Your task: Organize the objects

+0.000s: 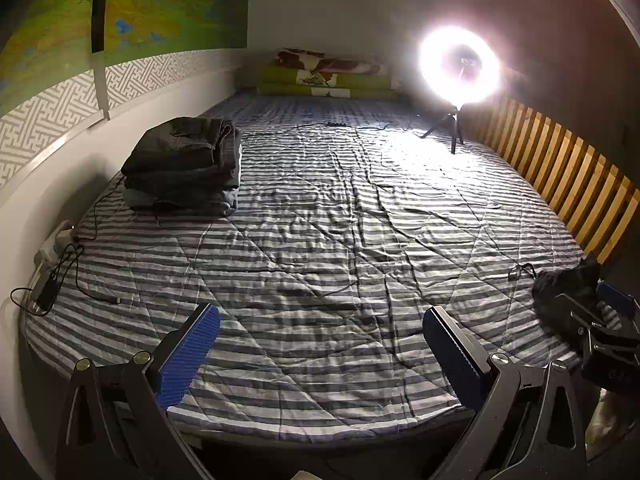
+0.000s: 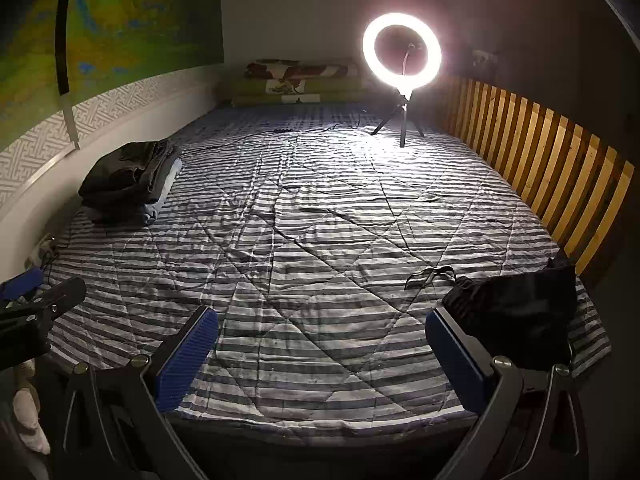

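Right now you hold both grippers over the near end of a bed (image 1: 320, 208) with a striped blanket. Your left gripper (image 1: 322, 354) has its two blue fingers (image 1: 188, 356) far apart, and only the blanket shows between them. Your right gripper (image 2: 322, 354) looks the same: its blue fingers (image 2: 456, 354) are wide apart and hold nothing. Both point down at a slant toward the bed.

A folded pile of dark clothes (image 1: 184, 168) sits on the left side of the bed, close to the white wall. A lighter blue piece lies at the bottom of the pile. A crumpled black cloth (image 2: 516, 312) lies at the near right corner of the bed, just beside the right finger of your right gripper. You cannot tell if the finger touches it, because the cloth is very dark there. A thin black string (image 2: 430, 274) lies on the blanket next to it.

A bright ring light (image 2: 402, 54) stands on a small tripod at the far right of the bed. A thin black cable (image 1: 312, 126) runs from it across the blanket. Folded pillows (image 1: 324, 74) are stacked at the far end. A wooden slat rail (image 1: 560, 184) runs along the right side. A green map (image 1: 160, 0) hangs on the wall to the left
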The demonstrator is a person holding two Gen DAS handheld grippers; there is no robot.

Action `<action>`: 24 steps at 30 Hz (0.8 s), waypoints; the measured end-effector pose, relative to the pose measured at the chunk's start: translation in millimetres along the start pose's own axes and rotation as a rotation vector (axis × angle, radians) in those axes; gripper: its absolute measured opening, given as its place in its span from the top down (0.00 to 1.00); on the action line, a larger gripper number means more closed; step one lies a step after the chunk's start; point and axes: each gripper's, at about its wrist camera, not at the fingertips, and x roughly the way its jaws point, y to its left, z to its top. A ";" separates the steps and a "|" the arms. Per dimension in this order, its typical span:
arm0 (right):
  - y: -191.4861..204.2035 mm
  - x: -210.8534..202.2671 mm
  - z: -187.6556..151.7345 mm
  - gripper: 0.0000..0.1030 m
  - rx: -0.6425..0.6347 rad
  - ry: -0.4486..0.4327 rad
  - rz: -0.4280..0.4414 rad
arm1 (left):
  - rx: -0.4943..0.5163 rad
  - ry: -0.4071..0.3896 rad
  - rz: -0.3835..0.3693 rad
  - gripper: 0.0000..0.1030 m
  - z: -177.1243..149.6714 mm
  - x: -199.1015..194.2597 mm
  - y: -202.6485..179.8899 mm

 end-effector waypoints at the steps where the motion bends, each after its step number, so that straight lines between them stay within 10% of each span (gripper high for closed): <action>1: 0.5 0.0 0.3 0.01 0.000 0.000 0.001 | 0.001 0.000 0.001 0.00 0.1 0.0 0.0; 24: -3.0 -1.7 0.1 0.01 0.012 0.002 0.006 | 0.017 0.002 -0.005 0.00 1.5 -0.6 -11.3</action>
